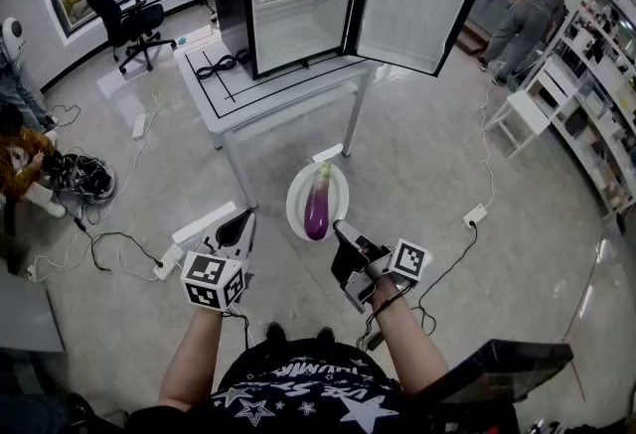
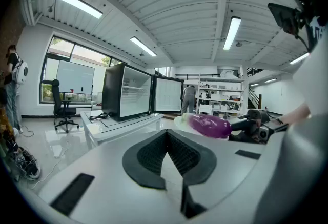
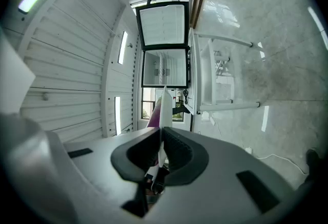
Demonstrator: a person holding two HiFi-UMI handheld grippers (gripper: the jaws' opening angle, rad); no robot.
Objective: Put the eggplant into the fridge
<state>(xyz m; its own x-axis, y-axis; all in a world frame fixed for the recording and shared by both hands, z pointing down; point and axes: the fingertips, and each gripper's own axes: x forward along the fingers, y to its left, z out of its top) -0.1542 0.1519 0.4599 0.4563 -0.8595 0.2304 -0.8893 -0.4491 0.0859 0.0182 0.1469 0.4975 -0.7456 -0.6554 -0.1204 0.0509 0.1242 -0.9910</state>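
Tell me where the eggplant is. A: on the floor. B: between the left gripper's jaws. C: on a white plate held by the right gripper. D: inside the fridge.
C: the eggplant lies on the white plate, whose rim the right gripper clamps, short of the open fridge.

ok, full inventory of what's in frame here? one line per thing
eggplant: 1, purple, lying on the plate
plate: 1, white, held up by its rim, short of the table
fridge: 1, black, white inside, on the table, door swung open to the right
table: 1, white, ahead of the person
cable: 1, black, coiled on the table left of the fridge
office chair: 1, black, far left by the window
power strips: at least 2, white, on the floor
shelving: white, right wall
bystanders: several, far right; one seated far left
left gripper: jaws together, empty
right gripper: jaws shut on the plate rim
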